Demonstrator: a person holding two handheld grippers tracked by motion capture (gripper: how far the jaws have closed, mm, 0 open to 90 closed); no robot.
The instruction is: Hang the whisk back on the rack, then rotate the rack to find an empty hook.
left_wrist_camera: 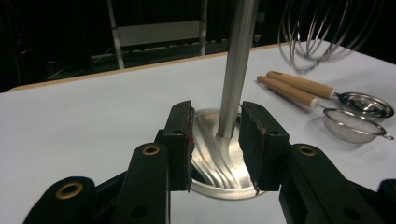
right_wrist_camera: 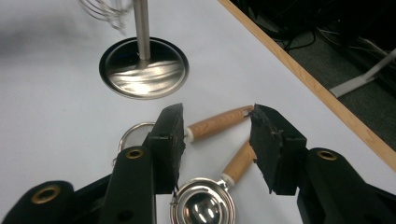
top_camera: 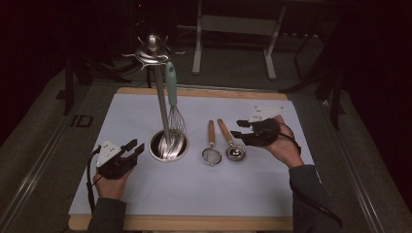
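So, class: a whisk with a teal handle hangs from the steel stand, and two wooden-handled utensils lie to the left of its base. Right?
Not quite. The two wooden-handled utensils, a strainer and a measuring spoon, lie to the right of the base, as the high view shows. The whisk with the teal handle does hang from the steel stand.

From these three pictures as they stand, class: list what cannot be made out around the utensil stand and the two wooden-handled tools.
- Strainer: right gripper view, its mesh bowl mostly hidden behind a jaw of the right gripper.
- Whisk: left gripper view, handle cut off by the top edge.
- Stand: high view, hooks at the top too small and dark to count.
- Measuring scoop: right gripper view, bowl cut by the bottom edge.
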